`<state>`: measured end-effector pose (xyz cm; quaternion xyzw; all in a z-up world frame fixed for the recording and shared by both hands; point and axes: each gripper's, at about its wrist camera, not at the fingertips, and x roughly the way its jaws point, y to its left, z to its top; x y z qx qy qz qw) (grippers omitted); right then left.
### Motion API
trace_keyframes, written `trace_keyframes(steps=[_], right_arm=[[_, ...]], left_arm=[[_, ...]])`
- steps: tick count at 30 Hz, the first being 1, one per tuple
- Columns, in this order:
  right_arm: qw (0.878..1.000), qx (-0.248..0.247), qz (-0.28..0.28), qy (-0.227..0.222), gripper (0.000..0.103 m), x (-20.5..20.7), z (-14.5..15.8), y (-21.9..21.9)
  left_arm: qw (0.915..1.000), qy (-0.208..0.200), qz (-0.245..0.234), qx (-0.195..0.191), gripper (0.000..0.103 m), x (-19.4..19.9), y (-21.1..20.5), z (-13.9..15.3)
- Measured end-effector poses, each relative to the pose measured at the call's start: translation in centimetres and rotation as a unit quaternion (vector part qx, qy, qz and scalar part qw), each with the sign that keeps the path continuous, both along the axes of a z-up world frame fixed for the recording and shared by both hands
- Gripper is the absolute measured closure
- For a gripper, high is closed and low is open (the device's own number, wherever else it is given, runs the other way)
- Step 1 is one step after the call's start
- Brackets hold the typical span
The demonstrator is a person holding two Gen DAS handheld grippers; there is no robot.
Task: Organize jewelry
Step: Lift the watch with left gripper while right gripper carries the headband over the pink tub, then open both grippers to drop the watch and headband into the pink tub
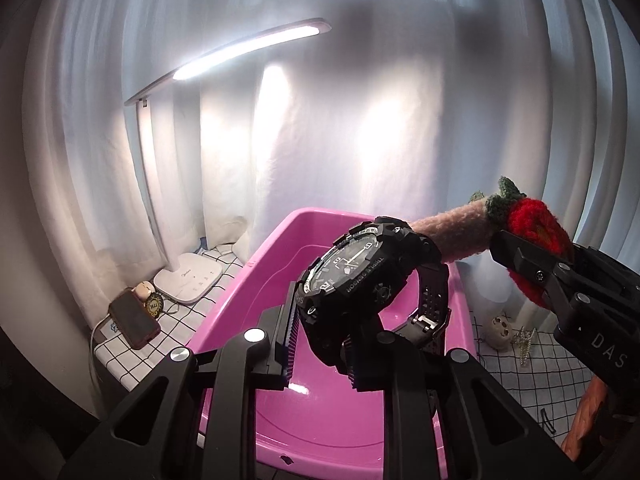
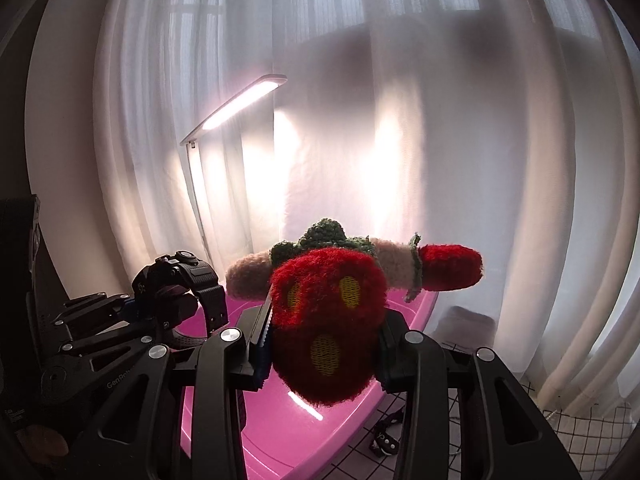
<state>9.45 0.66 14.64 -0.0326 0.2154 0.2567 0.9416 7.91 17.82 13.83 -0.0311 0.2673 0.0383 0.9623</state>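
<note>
My left gripper (image 1: 320, 344) is shut on a black sports watch (image 1: 360, 268) and holds it above the pink plastic bin (image 1: 240, 300). My right gripper (image 2: 324, 340) is shut on a red crocheted strawberry piece (image 2: 328, 320) with yellow spots, green leaves and a pink fuzzy band, also held over the pink bin (image 2: 280, 420). The right gripper (image 1: 532, 268) with the crochet piece (image 1: 536, 216) shows at the right of the left wrist view. The left gripper with the watch (image 2: 180, 276) shows at the left of the right wrist view.
A lit white desk lamp (image 1: 188, 272) stands left of the bin on a checked white cloth (image 1: 520, 368). A phone (image 1: 134, 316), a small badge and earbud case lie by its base. A skull charm (image 1: 500, 332) and a pearl chain (image 1: 526, 344) lie right of the bin. White curtains hang behind.
</note>
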Motion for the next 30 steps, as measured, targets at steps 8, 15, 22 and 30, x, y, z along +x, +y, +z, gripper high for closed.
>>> trace_keyframes(steps=[8,15,22,30], right_arm=[[0.997,-0.031,0.008,0.065,0.065,4.0,-3.3,3.1],[0.993,-0.06,0.008,0.105,0.063,6.5,-5.4,4.8],[0.991,-0.082,-0.012,0.106,0.035,7.8,-5.8,5.2],[0.992,-0.077,-0.03,0.091,0.034,7.0,-5.3,3.9]], left_arm=[[0.9976,0.067,0.012,-0.012,0.083,3.6,1.8,-3.8],[0.995,0.099,0.015,-0.005,0.083,5.3,2.3,-5.7],[0.9921,0.125,0.013,-0.001,0.07,6.0,2.7,-7.1],[0.9976,0.054,0.044,-0.002,0.008,4.0,3.4,-5.0]])
